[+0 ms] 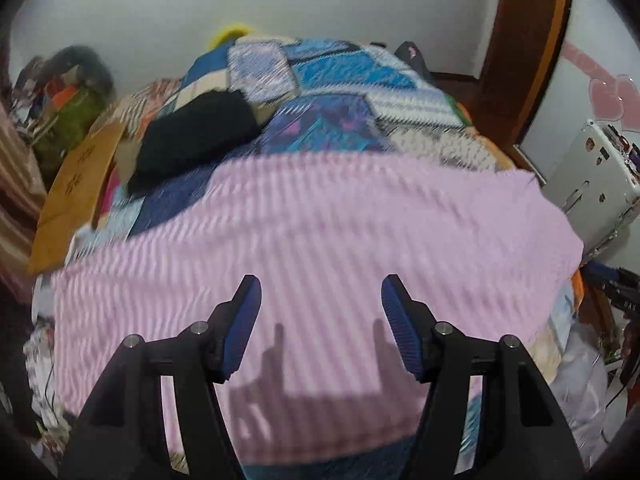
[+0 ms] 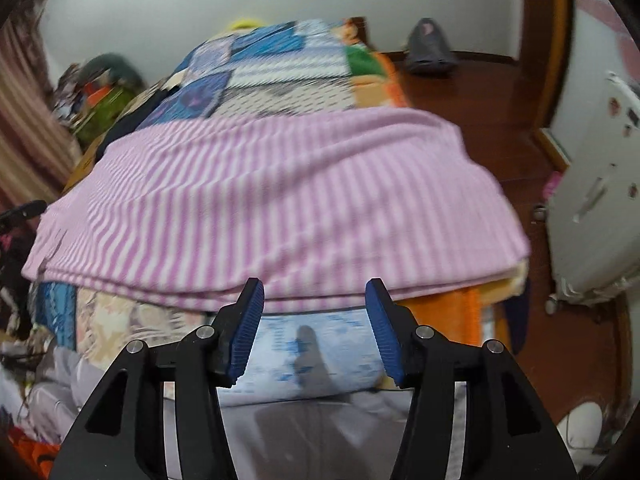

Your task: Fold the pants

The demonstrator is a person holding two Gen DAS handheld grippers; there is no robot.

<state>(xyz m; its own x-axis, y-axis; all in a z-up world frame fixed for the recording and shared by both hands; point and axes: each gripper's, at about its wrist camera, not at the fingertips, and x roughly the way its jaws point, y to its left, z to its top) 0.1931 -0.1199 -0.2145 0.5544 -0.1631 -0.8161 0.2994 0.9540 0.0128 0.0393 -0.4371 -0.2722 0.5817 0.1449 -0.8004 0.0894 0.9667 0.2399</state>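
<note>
Pants: the pink-and-white striped pants (image 1: 304, 232) lie flat on the bed (image 1: 320, 92), already doubled into a broad band, judging by the stacked layers along the near edge in your right wrist view (image 2: 280, 200).
Long axis: it runs side to side across both views, so the band lies crosswise to the way your grippers point.
Left gripper: your left gripper (image 1: 321, 294) hangs over the cloth itself, jaws apart, nothing between the pads; only its shadow falls on the stripes.
Right gripper: your right gripper (image 2: 315, 294) sits at the near folded edge, jaws apart and empty, its tips level with the layered hem, the quilt (image 2: 320, 344) showing between the fingers below.
Nearer hand: the right one is nearer an edge you can grasp; the left is over the middle of the fabric, well in from any border.
Ends: in the left view the band's right end reaches the bed's edge near the white fridge (image 1: 596, 188); the left end lies by the brown cardboard (image 1: 76, 184).
Coming move: probably a grasp along the near edge or at one end, to carry it across the long axis.
Risk: pinching only the top layer would spoil the stack.
</note>
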